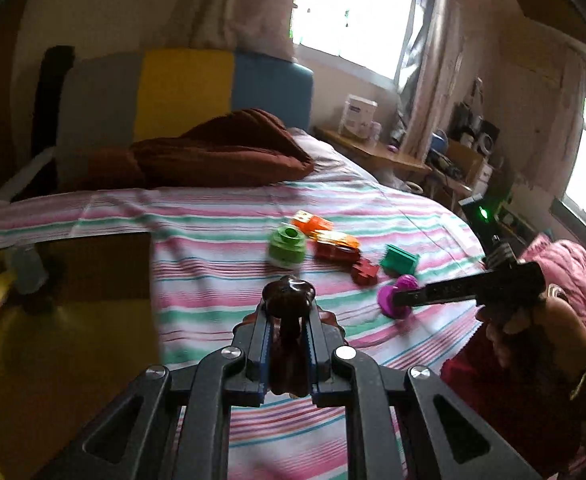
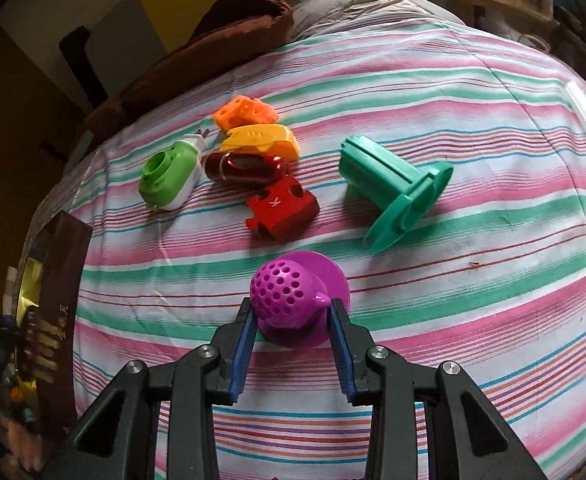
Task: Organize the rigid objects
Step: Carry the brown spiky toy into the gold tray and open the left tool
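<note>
Meanwhile, right tool (image 2: 291, 308) (half-open) around purple strainer (image 2: 283, 294).

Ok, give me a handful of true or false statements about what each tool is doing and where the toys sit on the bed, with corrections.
1. The left tool is clamped on a dark brown piece. True.
2. The right tool straddles the purple perforated toy. True.
3. The teal spool stands upright. False: it lies on its side.
4. The red puzzle block rests on the striped sheet. True.
5. The green-and-white toy sits inside a box. False: it lies on the sheet.
</note>
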A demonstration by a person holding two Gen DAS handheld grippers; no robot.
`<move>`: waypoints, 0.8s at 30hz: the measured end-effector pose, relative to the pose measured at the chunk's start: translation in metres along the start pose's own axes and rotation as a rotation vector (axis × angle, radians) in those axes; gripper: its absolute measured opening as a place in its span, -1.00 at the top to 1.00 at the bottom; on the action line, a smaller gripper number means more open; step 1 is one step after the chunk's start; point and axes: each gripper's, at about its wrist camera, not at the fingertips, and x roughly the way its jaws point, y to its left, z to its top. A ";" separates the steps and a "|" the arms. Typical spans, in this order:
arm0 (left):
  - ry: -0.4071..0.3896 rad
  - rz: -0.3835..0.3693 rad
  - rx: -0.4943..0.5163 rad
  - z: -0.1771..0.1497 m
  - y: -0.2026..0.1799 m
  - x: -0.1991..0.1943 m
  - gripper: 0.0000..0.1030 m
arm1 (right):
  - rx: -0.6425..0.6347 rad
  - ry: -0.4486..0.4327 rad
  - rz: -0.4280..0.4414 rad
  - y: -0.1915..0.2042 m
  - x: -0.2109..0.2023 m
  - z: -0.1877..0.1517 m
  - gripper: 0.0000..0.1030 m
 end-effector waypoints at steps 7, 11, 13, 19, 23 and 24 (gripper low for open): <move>-0.035 0.114 -0.117 -0.002 0.065 -0.031 0.75 | -0.009 -0.032 0.013 0.003 -0.005 0.000 0.30; -0.046 0.193 -0.175 -0.008 0.104 -0.042 0.75 | 0.012 -0.059 0.020 0.000 -0.009 0.002 0.30; -0.037 0.244 -0.205 -0.011 0.127 -0.044 0.75 | 0.013 -0.063 0.014 0.000 -0.010 0.002 0.30; 0.029 0.346 -0.361 -0.021 0.197 -0.041 0.75 | 0.001 -0.074 0.017 0.003 -0.010 0.003 0.30; 0.042 0.366 -0.463 -0.024 0.234 -0.040 0.75 | 0.003 -0.091 0.046 0.004 -0.013 0.004 0.30; 0.046 0.376 -0.481 -0.024 0.241 -0.039 0.75 | 0.000 -0.094 0.047 0.004 -0.014 0.004 0.30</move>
